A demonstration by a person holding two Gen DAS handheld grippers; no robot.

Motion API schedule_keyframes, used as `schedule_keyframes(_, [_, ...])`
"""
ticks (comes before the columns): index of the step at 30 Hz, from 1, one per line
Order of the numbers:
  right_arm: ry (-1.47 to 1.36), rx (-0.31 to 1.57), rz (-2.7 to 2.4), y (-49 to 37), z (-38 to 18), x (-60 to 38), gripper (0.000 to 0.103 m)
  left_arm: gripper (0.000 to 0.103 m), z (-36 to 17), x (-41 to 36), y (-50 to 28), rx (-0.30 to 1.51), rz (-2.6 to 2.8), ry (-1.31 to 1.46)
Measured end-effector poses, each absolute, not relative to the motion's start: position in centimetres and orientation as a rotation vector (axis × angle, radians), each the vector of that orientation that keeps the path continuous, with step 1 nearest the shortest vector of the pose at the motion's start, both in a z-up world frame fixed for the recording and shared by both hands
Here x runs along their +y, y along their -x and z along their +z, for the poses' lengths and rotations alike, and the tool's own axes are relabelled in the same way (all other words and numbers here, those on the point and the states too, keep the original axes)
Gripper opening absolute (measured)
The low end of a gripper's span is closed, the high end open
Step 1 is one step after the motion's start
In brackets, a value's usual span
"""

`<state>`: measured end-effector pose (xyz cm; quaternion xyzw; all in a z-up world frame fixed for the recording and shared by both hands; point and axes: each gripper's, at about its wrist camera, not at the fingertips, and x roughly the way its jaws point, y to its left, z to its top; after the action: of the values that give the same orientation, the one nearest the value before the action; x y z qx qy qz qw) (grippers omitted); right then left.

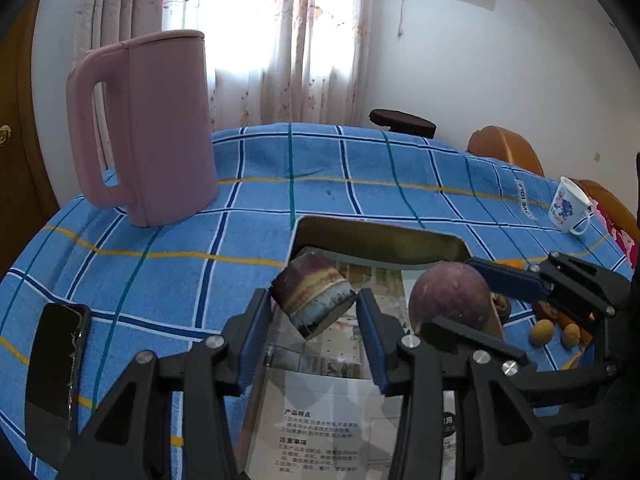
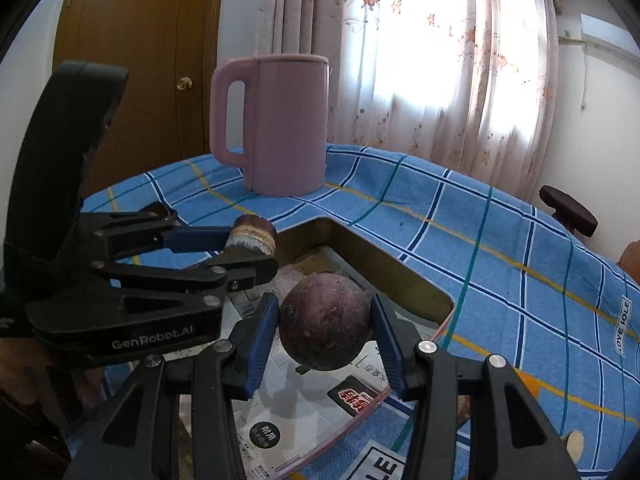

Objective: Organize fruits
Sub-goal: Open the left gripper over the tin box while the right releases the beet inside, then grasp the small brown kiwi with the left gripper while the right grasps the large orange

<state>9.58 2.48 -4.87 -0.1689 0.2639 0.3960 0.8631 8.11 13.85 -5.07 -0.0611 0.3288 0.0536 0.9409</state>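
Both my claws loaded over tray: left claw clamped sugarcane chunk, right claw clamped passion fruit. Neither dropped yet; small fruits waited on counter.

We see a table draped in a blue checked cloth. On it stand a pink jug at the far left, a white printed mug at the right edge, a dark phone lying near left, a shallow tray lined with printed paper, and two small yellowish fruits beside it.
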Motion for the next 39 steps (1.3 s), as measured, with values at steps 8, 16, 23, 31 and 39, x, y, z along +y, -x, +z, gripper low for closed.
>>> schedule_keyframes(8, [0.382, 0.587, 0.825, -9.8, -5.9, 3.0, 0.050, 0.047, -5.2, 13.2, -8.4, 0.689, 0.116, 0.072])
schedule_keyframes(16, [0.362, 0.557, 0.797, -8.9, -5.2, 1.5, 0.063, 0.070, -4.3, 12.8, -7.6, 0.636, 0.127, 0.076])
schedule_keyframes(23, [0.315, 0.501, 0.707, -7.0, -2.8, -6.2, 0.069, 0.092, -1.3, 10.2, -4.6, 0.495, 0.093, 0.089])
schedule_keyframes(31, [0.203, 0.511, 0.449, -6.3, -1.9, -18.5, 0.070, 0.092, -1.6, 2.5, -4.4, 0.503, -0.076, 0.021])
schedule_keyframes(39, [0.130, 0.608, 0.392, -7.7, -3.9, -22.4, 0.070, 0.091, -4.3, -4.4, -7.2, 0.626, -0.178, -0.066])
